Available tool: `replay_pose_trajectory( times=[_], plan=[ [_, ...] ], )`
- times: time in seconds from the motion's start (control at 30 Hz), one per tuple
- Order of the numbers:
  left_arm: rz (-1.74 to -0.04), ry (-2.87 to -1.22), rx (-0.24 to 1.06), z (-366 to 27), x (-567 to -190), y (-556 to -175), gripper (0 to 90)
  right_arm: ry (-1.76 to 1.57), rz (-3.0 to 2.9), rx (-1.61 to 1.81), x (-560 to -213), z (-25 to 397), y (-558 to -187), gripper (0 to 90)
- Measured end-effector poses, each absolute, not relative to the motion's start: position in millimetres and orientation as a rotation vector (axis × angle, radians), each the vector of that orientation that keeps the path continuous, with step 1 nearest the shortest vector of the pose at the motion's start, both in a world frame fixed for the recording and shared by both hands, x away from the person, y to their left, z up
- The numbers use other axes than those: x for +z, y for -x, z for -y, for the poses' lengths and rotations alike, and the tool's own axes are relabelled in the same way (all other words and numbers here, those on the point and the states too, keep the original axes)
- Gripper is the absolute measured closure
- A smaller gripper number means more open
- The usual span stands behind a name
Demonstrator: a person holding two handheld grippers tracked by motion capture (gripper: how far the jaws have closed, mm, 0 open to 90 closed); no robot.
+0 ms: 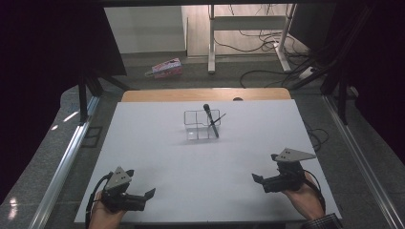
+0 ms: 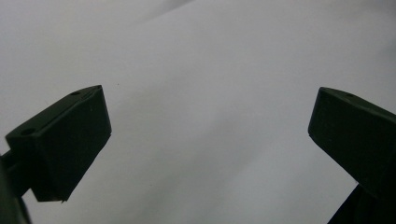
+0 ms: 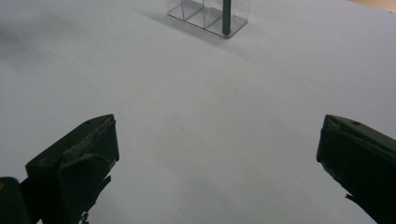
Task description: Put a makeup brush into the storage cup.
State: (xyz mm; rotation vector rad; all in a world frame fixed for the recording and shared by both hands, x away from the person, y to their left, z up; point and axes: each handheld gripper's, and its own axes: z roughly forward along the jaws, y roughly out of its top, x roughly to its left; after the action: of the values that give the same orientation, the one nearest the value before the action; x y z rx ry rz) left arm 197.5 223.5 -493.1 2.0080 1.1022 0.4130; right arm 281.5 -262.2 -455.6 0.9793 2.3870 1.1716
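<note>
Holder: clear compartmented holder (image 1: pixel 202 125) standing at the far centre of the worktop (image 1: pixel 157 157), well apart from both grippers; in the right gripper view it appears far ahead (image 3: pixel 205 14).
Contents: a dark pen (image 1: pixel 210 121) leans tilted in a right-hand compartment, its tip resting at the base (image 3: pixel 226 18); a thinner dark stick crosses it, too small to identify.
Probable reason for placement: the holder sits central, where either hand could reach it equally.
Right gripper (image 1: pixel 258 180): held low at the near right edge, pointing left; fingers (image 3: pixel 74 172) spread wide, nothing between them.
Left gripper (image 1: pixel 149 193): held low at the near left edge, pointing right; fingers (image 2: pixel 65 140) spread wide over bare white surface.
Probable reason for pose: both appear parked at rest, ready to reach forward.
Beyond the worktop: a pink printed box (image 1: pixel 165 68) on the floor; its lettering is too small to read.
Markings: no legible brand on holder or grippers.
</note>
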Motion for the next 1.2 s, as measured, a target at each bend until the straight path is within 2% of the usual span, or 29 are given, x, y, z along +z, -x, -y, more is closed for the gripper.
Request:
replay_pose_trajectory(
  times=[1.2],
  plan=[
    [-1.094,-2.019,0.415,-222.6,-493.0,-197.7,0.0,-1.051,-2.341,1.057,-461.7,302.7,-252.9,0.0]
  ],
)
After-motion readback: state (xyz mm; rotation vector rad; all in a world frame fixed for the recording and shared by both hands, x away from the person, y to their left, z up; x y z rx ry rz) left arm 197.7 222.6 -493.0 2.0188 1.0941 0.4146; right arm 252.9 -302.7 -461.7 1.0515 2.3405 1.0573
